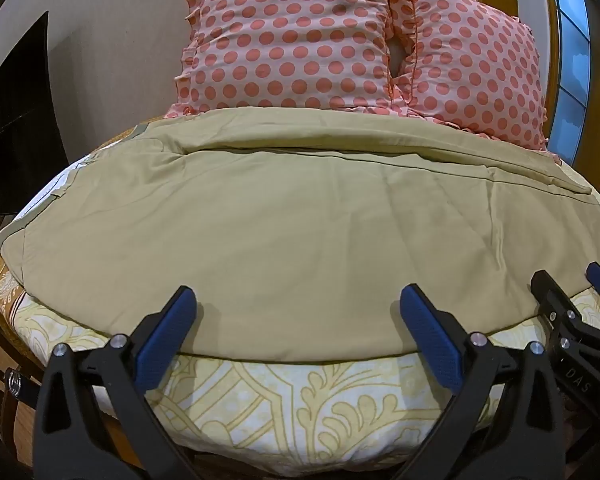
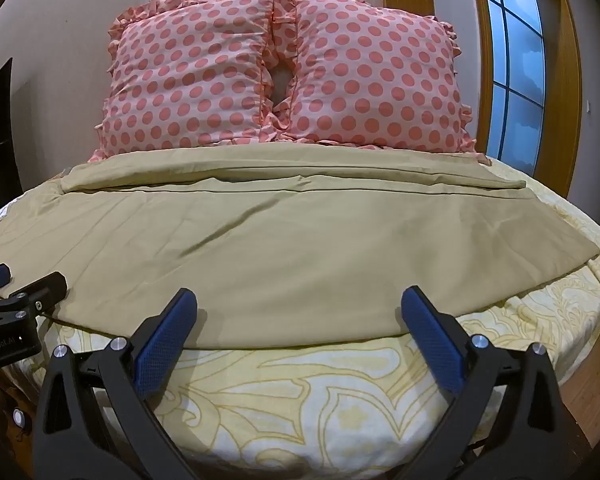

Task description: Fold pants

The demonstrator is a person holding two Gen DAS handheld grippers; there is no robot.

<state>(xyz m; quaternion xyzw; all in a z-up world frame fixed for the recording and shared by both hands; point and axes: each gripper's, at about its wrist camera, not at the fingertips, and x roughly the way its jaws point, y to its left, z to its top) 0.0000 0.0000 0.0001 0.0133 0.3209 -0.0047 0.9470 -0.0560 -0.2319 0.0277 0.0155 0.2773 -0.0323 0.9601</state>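
Khaki pants lie spread flat across the bed, with one leg folded as a narrow band along the far side; they also show in the right wrist view. My left gripper is open and empty, its blue pads just above the pants' near edge. My right gripper is open and empty over the near edge further right. The right gripper also shows at the right edge of the left wrist view, and the left gripper at the left edge of the right wrist view.
The bed sheet is cream with a yellow pattern. Two pink polka-dot pillows lean on the wall behind the pants. A window with a wooden frame is at the right. A dark cabinet stands at the left.
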